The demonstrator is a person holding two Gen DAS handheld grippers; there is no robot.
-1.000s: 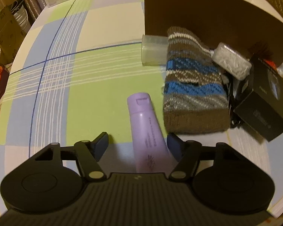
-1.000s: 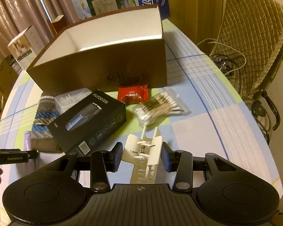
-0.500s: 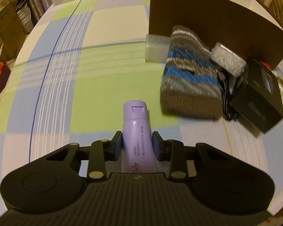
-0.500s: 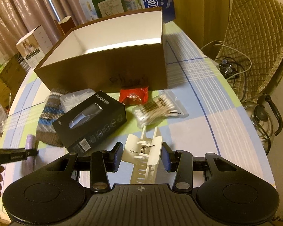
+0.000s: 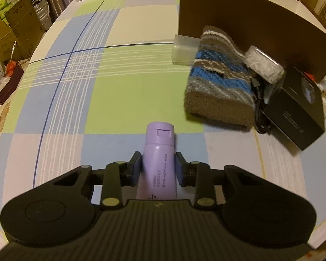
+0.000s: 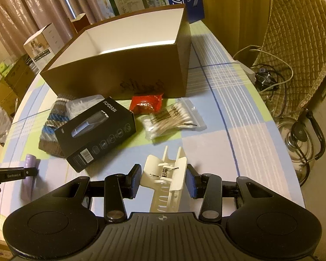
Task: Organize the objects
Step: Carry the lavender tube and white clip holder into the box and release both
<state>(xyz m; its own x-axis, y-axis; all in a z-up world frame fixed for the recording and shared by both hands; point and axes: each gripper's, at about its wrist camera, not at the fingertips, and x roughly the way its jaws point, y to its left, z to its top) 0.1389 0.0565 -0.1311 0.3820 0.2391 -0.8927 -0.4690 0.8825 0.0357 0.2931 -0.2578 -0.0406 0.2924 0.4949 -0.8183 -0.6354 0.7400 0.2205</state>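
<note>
My left gripper (image 5: 158, 166) is shut on a lilac bottle (image 5: 159, 145), its pads pressing both sides and the cap pointing away from me. In the right wrist view the same gripper (image 6: 30, 171) and bottle (image 6: 29, 163) show at the far left, low over the checked tablecloth. A white hair clip (image 6: 165, 171) sits clamped in my right gripper (image 6: 164, 177). The open brown box (image 6: 119, 74) with a white inside stands behind the loose items. Its outer wall (image 5: 250, 21) shows in the left wrist view.
In front of the box lie a striped knit hat (image 5: 217, 87), a black product box (image 6: 95, 130), a bag of cotton swabs (image 6: 171, 121), a red packet (image 6: 146, 104) and a clear container (image 5: 183, 51). A quilted chair (image 6: 300, 32) and kettle (image 6: 300, 139) stand off the table's right edge.
The left jaws closed from wide apart onto the lilac bottle, which now lies straight between them. The right gripper kept its hold on the clip and shifted slightly.
</note>
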